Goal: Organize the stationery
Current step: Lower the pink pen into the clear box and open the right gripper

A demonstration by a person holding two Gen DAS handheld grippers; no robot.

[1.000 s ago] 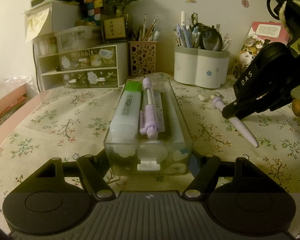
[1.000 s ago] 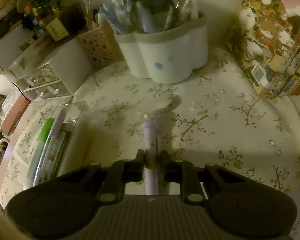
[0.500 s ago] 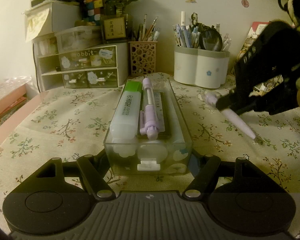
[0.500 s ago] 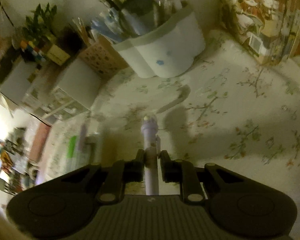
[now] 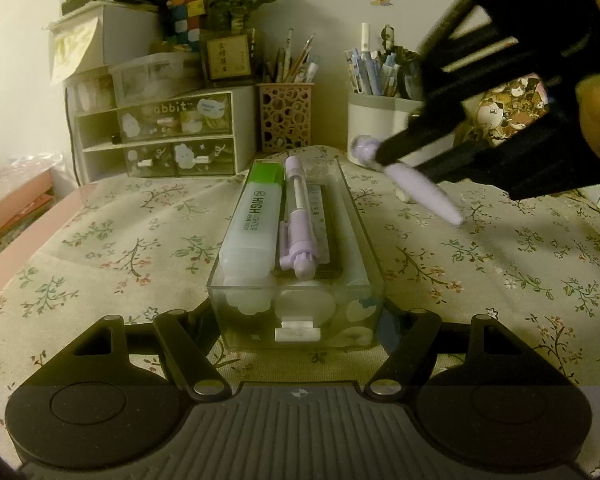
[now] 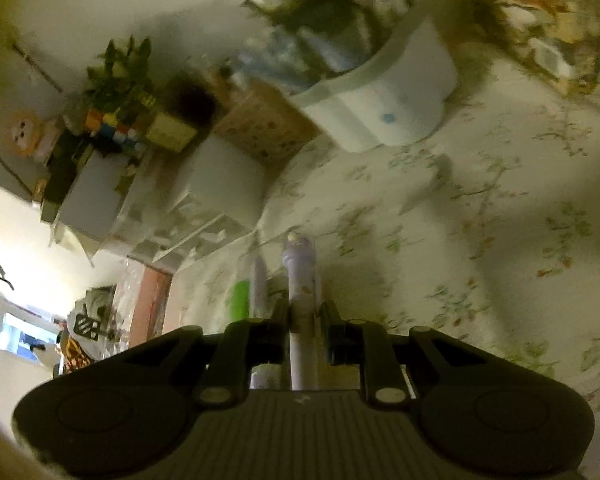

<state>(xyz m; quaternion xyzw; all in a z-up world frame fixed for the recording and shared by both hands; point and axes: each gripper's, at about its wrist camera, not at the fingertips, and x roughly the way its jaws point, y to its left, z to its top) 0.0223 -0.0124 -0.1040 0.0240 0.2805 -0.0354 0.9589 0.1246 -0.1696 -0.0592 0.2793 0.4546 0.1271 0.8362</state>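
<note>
My left gripper point(image 5: 300, 322) is shut on the near end of a clear plastic tray point(image 5: 364, 236), one finger on each side wall. A green-capped highlighter point(image 5: 256, 224), a purple pen point(image 5: 298, 216) and a dark flat item lie inside the tray. At the upper right of the left wrist view, my right gripper point(image 5: 400, 162) hangs above the cloth, shut on a lilac pen point(image 5: 424, 188) that slants down to the right. In the blurred, tilted right wrist view the same lilac pen point(image 6: 300, 272) sticks out forward between the shut fingers of that gripper point(image 6: 303, 320).
Along the back wall stand a small drawer unit point(image 5: 160, 136), a lattice pen cup point(image 5: 286, 120) and a white pen holder point(image 5: 376, 128) full of pens. A small pale piece point(image 5: 404, 196) lies on the floral tablecloth point(image 5: 120, 248). A pink edge point(image 5: 16, 216) runs at the left.
The right gripper has lifted the lilac pen off the cloth, rolled, and swung up and closer to the tray. The left gripper and the tray have not moved.
</note>
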